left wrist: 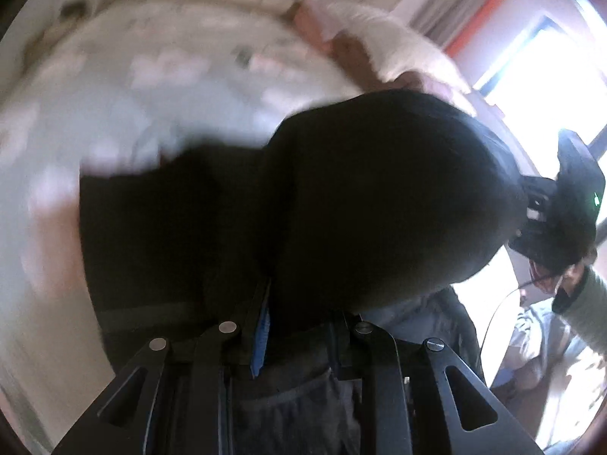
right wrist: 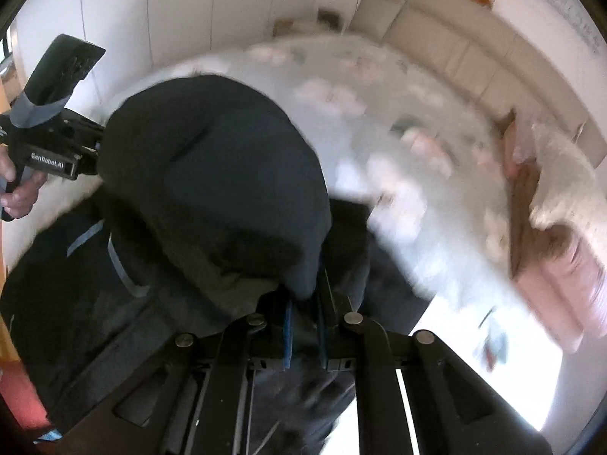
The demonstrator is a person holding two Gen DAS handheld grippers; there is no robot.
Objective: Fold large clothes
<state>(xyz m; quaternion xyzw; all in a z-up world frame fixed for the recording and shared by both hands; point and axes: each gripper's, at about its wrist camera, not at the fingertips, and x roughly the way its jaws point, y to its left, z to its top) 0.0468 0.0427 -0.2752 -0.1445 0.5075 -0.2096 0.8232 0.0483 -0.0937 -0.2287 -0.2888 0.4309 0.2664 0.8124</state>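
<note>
A large dark garment bulges up in front of the left wrist camera, lifted above a bed. My left gripper is shut on a fold of it, and cloth covers the blue pad in part. In the right wrist view the same dark garment hangs in a rounded hump with grey-blue stripes on its lower part. My right gripper is shut on its edge. Each gripper also shows in the other's view: the right gripper at the garment's right end, the left gripper at its left end.
A bed with a pale floral sheet lies under the garment. A fluffy white pillow sits at its far side, by a cream padded headboard. White wardrobe doors stand behind. A bright window is at the right. Both views are motion-blurred.
</note>
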